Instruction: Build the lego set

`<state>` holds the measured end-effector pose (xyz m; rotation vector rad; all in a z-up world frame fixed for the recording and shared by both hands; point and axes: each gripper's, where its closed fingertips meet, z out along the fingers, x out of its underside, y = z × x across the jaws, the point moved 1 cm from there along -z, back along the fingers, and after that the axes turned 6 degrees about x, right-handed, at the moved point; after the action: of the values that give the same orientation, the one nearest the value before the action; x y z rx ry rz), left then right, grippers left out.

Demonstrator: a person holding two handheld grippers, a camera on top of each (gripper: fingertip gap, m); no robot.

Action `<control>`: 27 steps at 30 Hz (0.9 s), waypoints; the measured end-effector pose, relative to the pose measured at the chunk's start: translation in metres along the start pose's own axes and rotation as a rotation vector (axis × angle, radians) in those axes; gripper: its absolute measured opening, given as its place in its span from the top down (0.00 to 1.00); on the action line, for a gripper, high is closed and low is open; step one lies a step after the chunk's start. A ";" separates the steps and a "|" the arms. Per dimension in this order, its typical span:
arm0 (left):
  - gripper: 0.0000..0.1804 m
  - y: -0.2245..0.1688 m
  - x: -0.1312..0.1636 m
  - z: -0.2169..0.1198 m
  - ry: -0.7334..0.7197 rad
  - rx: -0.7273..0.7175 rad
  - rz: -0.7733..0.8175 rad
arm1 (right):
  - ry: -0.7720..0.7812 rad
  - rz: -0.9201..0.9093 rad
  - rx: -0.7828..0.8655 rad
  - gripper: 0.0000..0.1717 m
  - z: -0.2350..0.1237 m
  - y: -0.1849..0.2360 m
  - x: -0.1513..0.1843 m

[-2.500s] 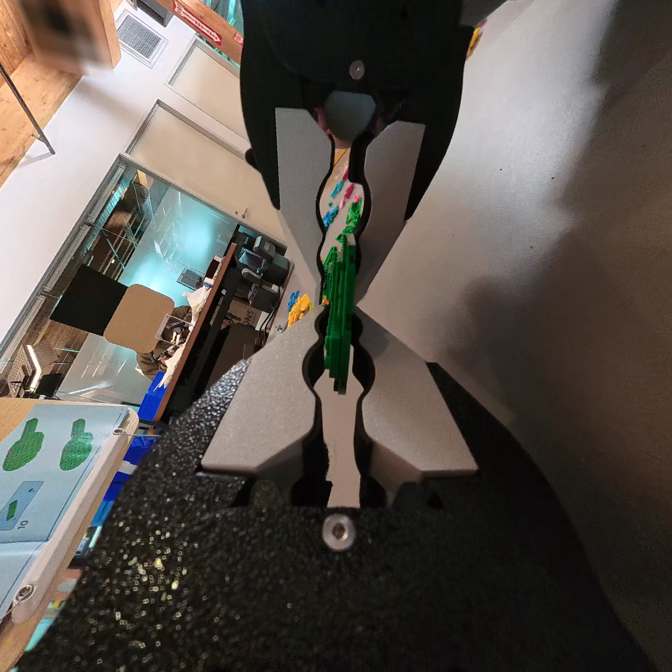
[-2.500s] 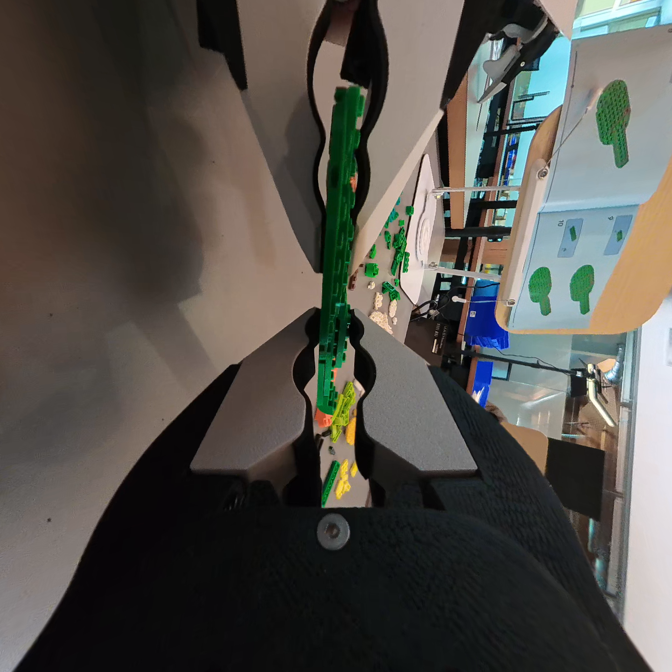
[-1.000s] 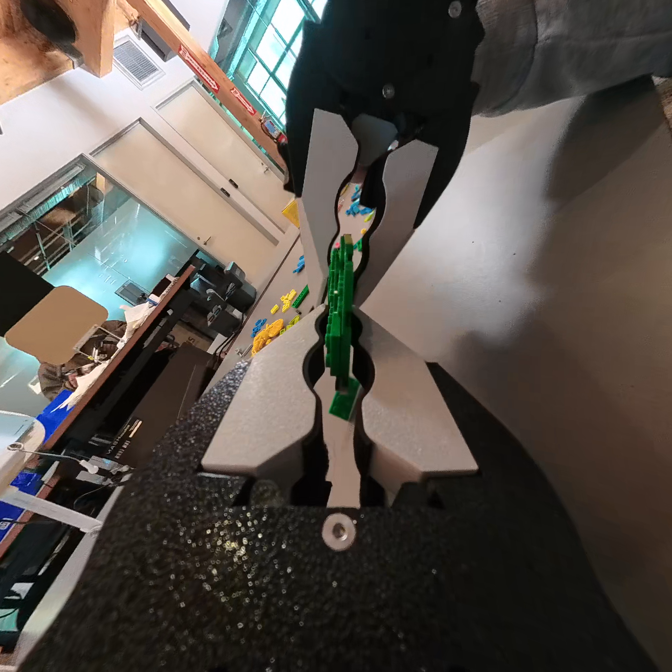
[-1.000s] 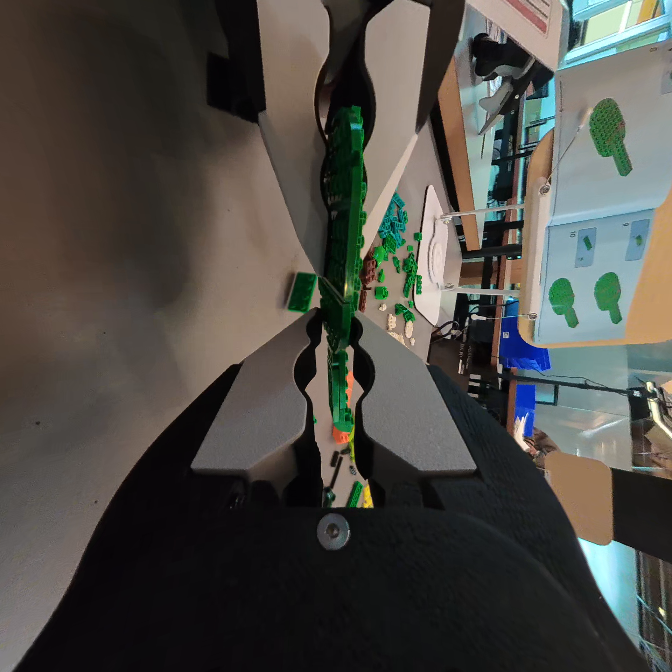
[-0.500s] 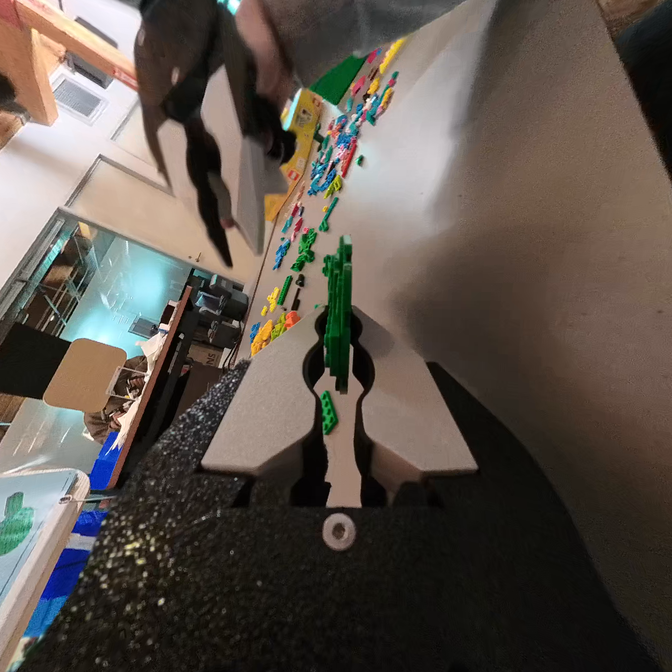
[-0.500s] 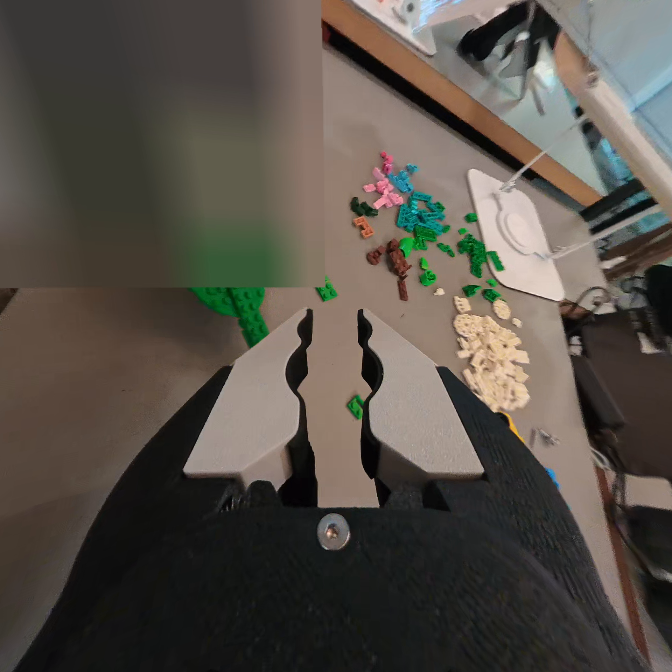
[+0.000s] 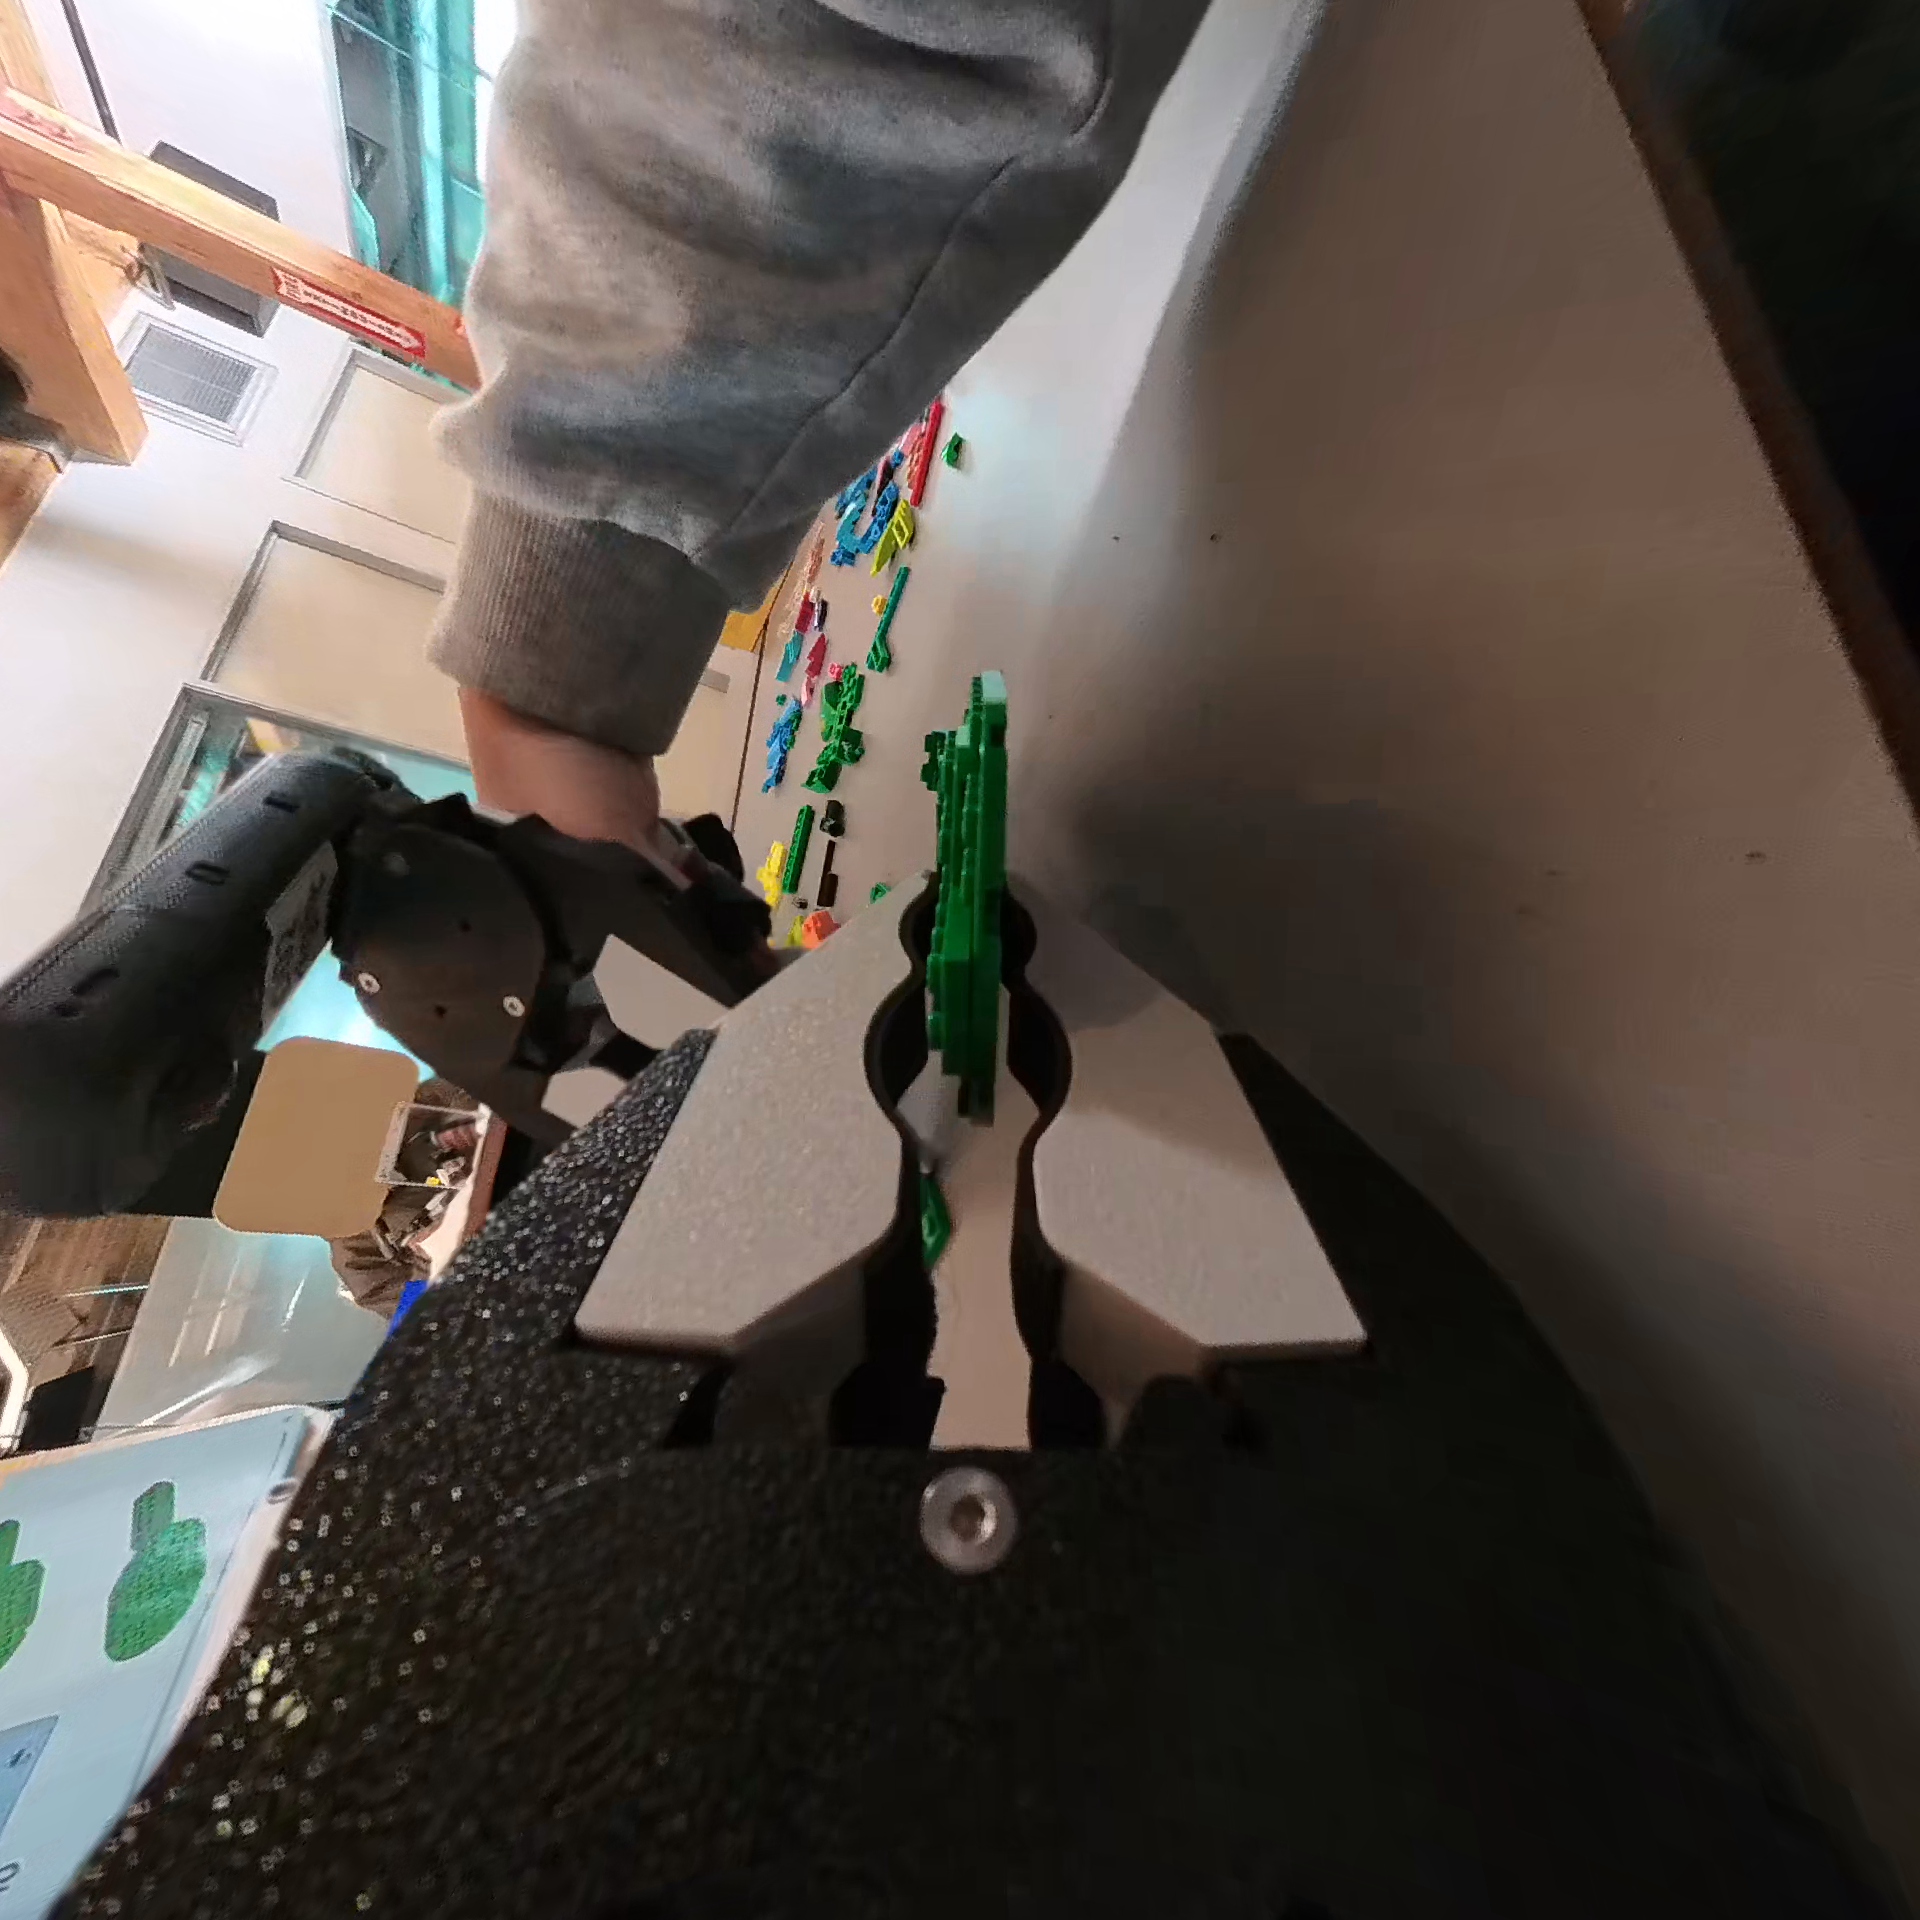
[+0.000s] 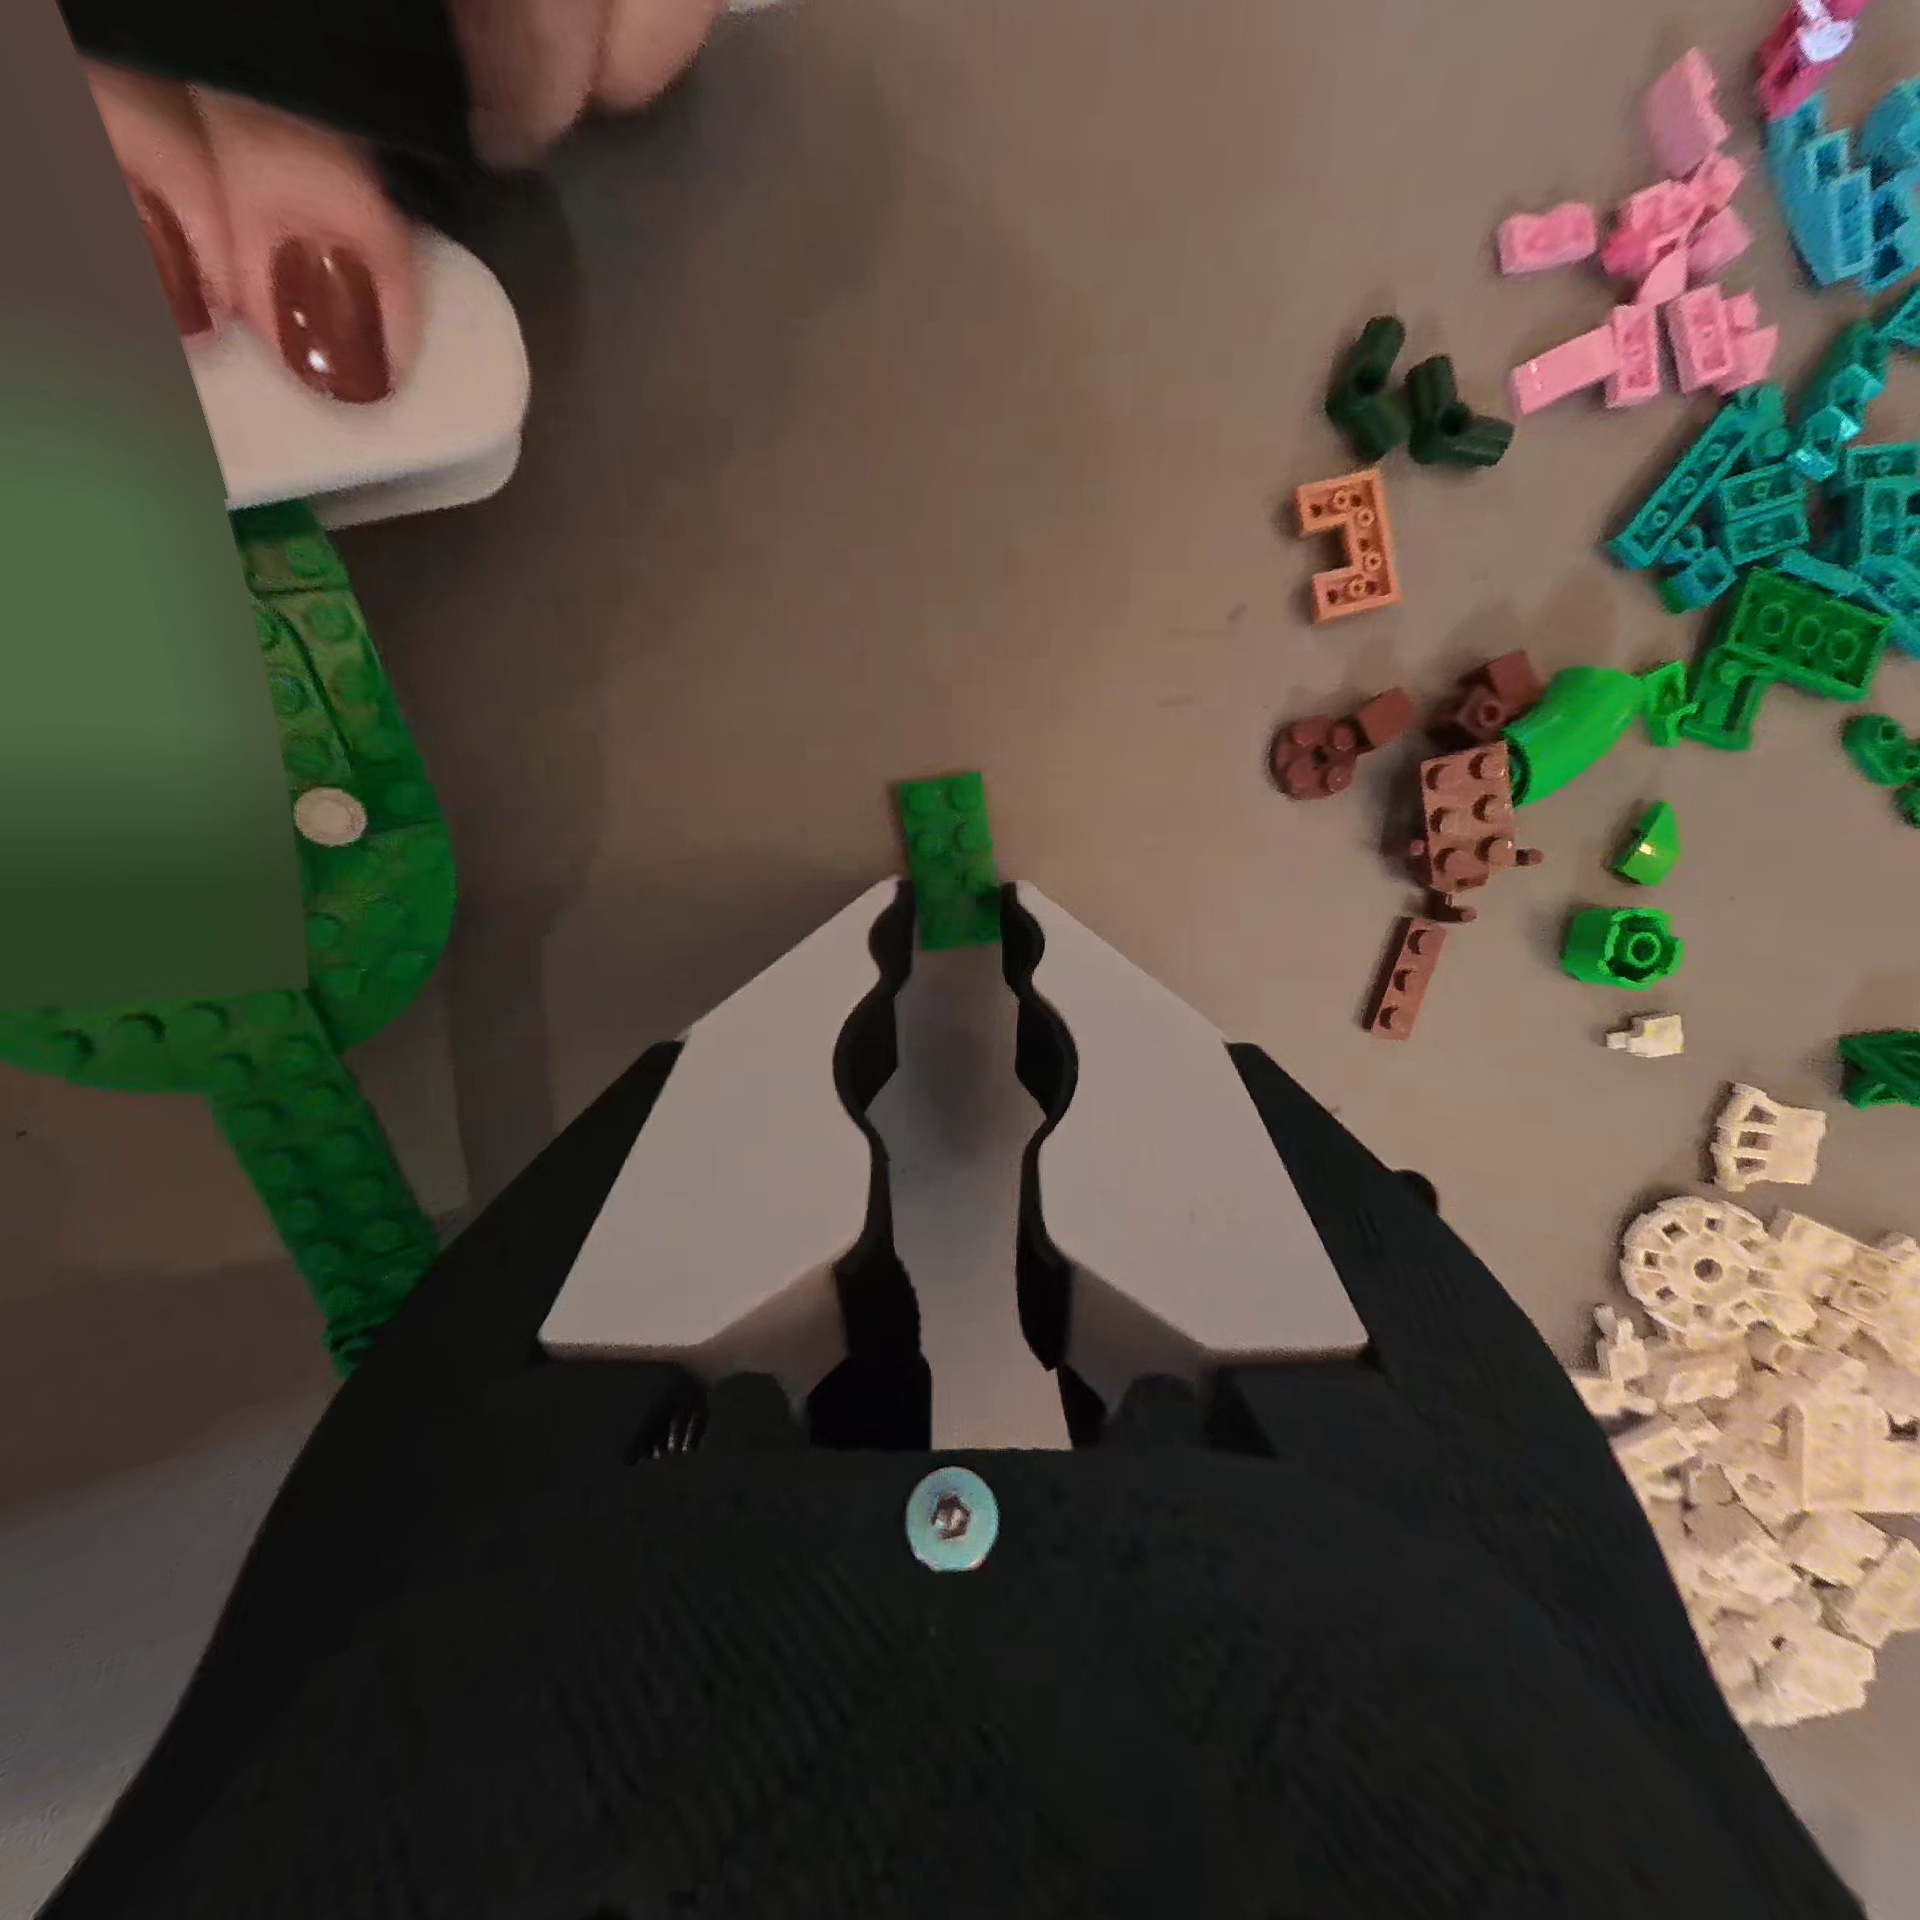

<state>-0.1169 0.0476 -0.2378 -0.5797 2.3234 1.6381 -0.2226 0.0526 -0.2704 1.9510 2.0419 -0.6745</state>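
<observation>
Gripping a flat green brick build [image 7: 966, 883] edge-on, long axis pointing away along the fingers, the left gripper [image 7: 966, 914] is clamped on it above the grey table [image 7: 1351, 623]; right gripper [image 8: 951, 904] pinches a small green plate [image 8: 948, 857], lengthwise, flat on the table

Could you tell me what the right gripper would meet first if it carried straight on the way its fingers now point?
The small green plate on the grey table: it already lies between the right gripper fingertips, though contact is unclear.
</observation>
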 end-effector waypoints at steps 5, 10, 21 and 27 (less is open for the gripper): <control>0.97 0.005 -0.001 -0.003 -0.001 -0.027 0.028 | -0.007 0.004 0.058 0.92 -0.030 0.004 -0.007; 0.97 0.026 -0.007 -0.022 0.029 -0.067 0.078 | -0.158 0.049 0.033 0.92 -0.119 0.052 -0.048; 0.97 0.078 -0.120 -0.091 -0.192 -0.214 0.252 | -0.001 0.004 -0.009 0.92 -0.197 0.148 -0.112; 0.97 0.080 -0.142 -0.106 -0.213 -0.240 0.315 | 0.080 0.071 -0.026 0.92 -0.204 0.165 -0.129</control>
<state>-0.0226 -0.0024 -0.0749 -0.0715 2.1611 2.0243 -0.0208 0.0383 -0.0602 2.0558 2.0055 -0.5607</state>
